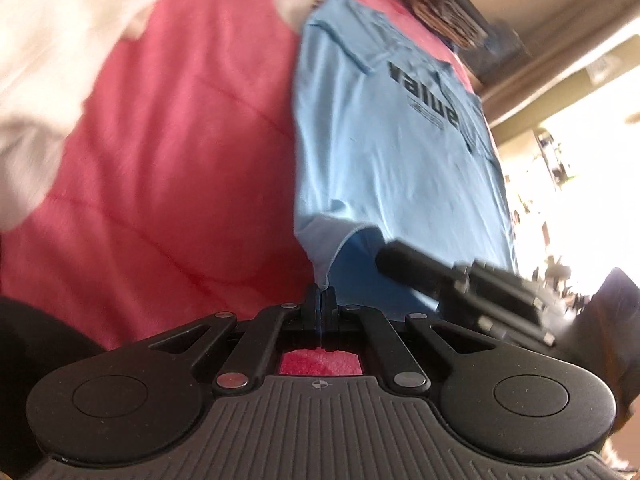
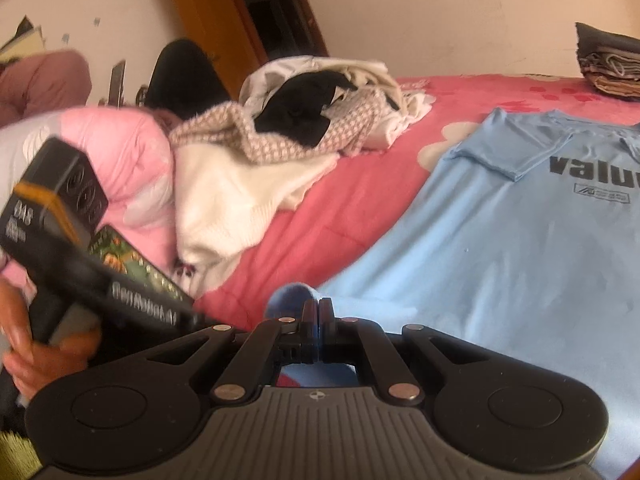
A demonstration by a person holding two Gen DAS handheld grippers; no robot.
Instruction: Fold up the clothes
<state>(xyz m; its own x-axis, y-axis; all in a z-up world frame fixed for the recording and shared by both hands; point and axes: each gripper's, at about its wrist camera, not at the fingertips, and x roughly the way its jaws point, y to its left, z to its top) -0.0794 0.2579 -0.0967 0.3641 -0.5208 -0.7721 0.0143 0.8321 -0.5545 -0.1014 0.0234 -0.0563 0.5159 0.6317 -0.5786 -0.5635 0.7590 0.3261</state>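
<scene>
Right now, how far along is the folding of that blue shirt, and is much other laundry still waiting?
Early. The blue T-shirt lies spread on the pink bed cover, one sleeve already turned in. In hand: the left gripper and right gripper are both shut on its hem, seemingly to fold it up. Left: the remaining folds, plus the heap of unfolded clothes. A small folded stack sits by the wall.

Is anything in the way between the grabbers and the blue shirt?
Nothing visible is. The left gripper is shut on the hem corner of the blue T-shirt, and the right gripper is shut on the hem too. The pile of unfolded clothes lies apart on the pink bedspread.
</scene>
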